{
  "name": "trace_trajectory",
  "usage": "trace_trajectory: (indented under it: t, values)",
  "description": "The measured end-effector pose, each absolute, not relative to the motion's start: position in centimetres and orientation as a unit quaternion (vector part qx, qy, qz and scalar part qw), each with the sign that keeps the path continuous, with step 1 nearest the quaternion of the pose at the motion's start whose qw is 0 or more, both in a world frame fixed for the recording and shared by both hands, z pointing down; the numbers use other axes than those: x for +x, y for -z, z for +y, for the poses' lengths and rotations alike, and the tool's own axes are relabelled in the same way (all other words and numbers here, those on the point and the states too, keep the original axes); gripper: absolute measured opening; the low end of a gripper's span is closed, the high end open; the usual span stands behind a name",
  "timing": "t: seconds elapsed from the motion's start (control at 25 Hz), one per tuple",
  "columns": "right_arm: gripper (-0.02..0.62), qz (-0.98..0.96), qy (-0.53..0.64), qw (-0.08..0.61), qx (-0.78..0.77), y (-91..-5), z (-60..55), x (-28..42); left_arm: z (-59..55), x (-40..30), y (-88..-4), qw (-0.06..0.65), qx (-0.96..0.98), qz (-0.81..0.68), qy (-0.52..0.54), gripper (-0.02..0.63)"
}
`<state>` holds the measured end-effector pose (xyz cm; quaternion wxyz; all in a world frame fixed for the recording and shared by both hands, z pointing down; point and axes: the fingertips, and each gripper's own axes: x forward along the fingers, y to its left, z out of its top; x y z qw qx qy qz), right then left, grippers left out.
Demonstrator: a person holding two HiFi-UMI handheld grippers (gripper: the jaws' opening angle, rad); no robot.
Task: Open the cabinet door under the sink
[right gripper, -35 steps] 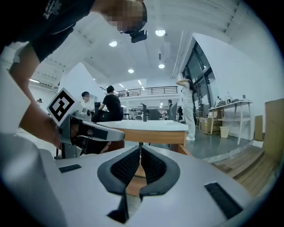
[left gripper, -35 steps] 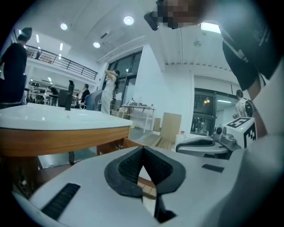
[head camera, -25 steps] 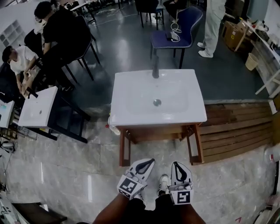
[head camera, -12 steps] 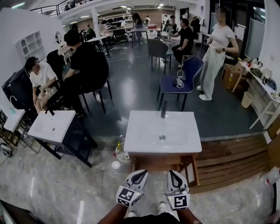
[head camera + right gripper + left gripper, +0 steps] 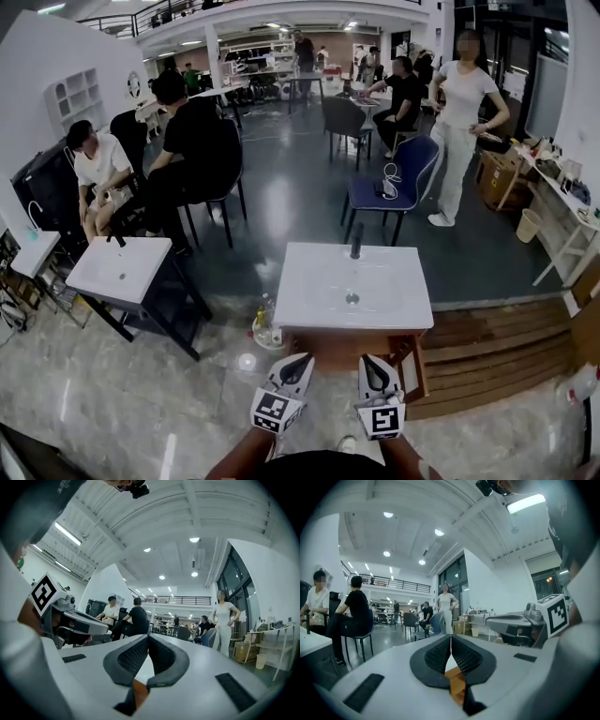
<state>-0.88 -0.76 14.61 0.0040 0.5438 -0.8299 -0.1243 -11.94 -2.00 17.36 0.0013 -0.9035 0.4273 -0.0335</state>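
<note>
Ahead, brown wooden cabinet [image 5: 334, 345] (white sink [image 5: 314, 292] atop); freestanding

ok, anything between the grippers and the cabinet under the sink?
Nothing visible. The left gripper and right gripper, both shut and empty, are just in front of the wooden cabinet with no object between. The sink overhangs and hides most of its front.

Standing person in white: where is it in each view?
Head view: standing person in white, upper right, behind the blue chair.
Left gripper view: centre.
Right gripper view: right of centre.
Shared landmark: seated person in black, to their left in all three.
</note>
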Motion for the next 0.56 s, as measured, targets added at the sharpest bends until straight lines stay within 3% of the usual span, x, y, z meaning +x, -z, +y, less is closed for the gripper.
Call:
trace_trajectory:
  t: [0.56]
  values:
    - [0.023, -0.825, 0.136, 0.002, 0.548, -14.3, -0.2, -0.4, -1.4, -10.7, -16.8, 0.017, -0.912, 0.409, 0.031, 0.025]
